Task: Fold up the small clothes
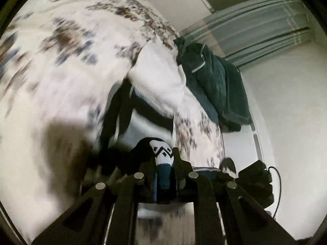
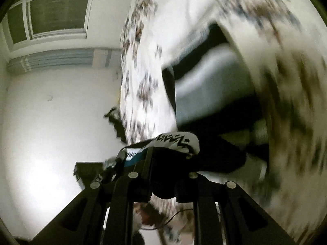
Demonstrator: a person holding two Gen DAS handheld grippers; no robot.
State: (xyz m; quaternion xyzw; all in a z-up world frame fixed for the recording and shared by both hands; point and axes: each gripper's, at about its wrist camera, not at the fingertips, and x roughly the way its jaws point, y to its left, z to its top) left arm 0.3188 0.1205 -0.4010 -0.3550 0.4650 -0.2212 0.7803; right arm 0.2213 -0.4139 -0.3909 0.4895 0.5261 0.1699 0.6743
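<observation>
Home bedroom, patterned bedspread [image 1: 61,65], dark jacket [image 1: 216,85] heaped, window [image 2: 55,12], white walls

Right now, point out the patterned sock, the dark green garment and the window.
patterned sock [image 1: 162,153], left wrist view, on its white zigzag band.
dark green garment [image 1: 214,81], left wrist view, on the middle of its heap.
window [image 2: 58,10], right wrist view, on the glass pane.

Sock [image 1: 162,159] sitting between left tool [image 1: 163,163] fingers; bedspread [image 1: 67,65] lying behind it, jacket [image 1: 216,85] hanging off bed's right edge.
</observation>
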